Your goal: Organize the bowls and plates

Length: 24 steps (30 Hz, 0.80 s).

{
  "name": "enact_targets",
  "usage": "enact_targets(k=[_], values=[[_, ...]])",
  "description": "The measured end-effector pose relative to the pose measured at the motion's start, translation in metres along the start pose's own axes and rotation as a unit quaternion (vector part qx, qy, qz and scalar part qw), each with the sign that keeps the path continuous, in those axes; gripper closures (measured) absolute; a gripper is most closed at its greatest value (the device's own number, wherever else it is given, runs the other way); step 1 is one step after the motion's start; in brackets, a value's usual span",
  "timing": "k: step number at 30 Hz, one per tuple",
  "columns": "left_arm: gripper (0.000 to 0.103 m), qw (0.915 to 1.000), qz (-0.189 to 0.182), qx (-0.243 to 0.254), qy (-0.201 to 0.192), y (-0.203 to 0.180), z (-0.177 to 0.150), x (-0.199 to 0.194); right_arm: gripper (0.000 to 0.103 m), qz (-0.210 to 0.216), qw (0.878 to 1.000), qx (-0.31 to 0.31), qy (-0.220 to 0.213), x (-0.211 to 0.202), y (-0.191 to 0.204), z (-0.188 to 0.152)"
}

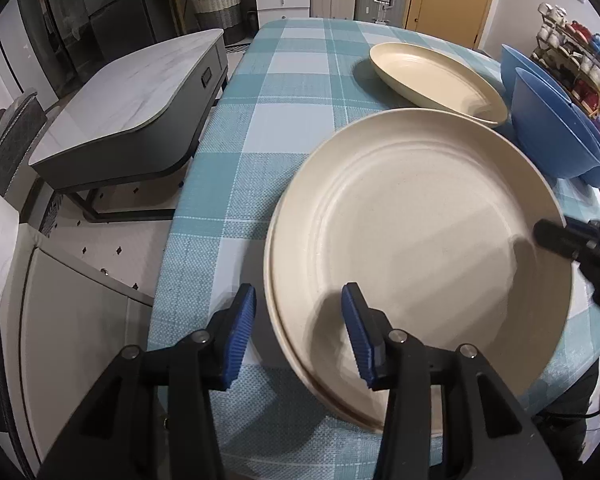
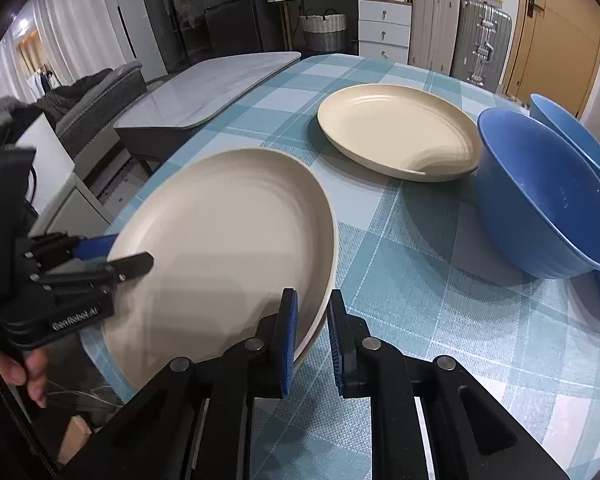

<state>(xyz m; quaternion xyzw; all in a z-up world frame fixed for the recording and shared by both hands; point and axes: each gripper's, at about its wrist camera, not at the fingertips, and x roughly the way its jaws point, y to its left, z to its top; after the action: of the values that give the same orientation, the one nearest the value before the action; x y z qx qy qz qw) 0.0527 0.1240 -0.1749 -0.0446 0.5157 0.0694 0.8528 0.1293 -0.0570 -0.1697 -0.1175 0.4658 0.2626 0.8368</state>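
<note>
Nearby, cream plates [image 1: 420, 240] overhang the table edge [image 1: 172, 240], bowls [image 2: 540, 196] well apart

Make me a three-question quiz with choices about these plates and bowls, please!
1. Where is the single plate?
A on the floor
B on the table, beyond the near plates
C inside a bowl

2. What colour are the bowls?
A blue
B red
C green

3. How is the left tool?
A open, straddling the near plates' rim
B clamped on a bowl
C holding a cup

Answers: B, it lies on the checked cloth past the stack; A, every bowl is blue; A, gaps show between both pads and the rim.
</note>
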Motion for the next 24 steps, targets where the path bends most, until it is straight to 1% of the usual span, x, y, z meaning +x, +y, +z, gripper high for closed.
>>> enact_targets(k=[4, 8, 12, 17, 21, 24], values=[[0.057, 1.0000, -0.006, -0.005, 0.000, 0.003, 0.000, 0.001, 0.089, -0.005, 1.000, -0.003, -0.012, -0.006, -0.004, 0.004], [0.057, 0.9999, -0.003, -0.010, -0.002, 0.005, 0.001, 0.001, 0.089, 0.012, 1.000, 0.003, -0.002, -0.003, -0.006, 0.004], [0.057, 0.9999, -0.006, -0.013, -0.003, 0.006, -0.001, -0.001, 0.089, 0.002, 1.000, -0.013, 0.013, 0.006, -0.001, 0.000], [0.057, 0.9998, -0.013, -0.015, 0.000, 0.006, -0.001, -0.001, 0.089, 0.005, 0.999, -0.019, 0.035, 0.015, 0.000, -0.001], [0.057, 0.9998, -0.016, -0.015, 0.002, 0.006, -0.001, -0.001, 0.088, 0.040, 0.998, 0.004, 0.053, 0.022, -0.011, 0.002], [0.057, 0.9997, -0.016, -0.017, 0.000, 0.007, 0.000, -0.003, 0.088, 0.079, 0.993, 0.034, 0.076, 0.030, -0.023, 0.005]])
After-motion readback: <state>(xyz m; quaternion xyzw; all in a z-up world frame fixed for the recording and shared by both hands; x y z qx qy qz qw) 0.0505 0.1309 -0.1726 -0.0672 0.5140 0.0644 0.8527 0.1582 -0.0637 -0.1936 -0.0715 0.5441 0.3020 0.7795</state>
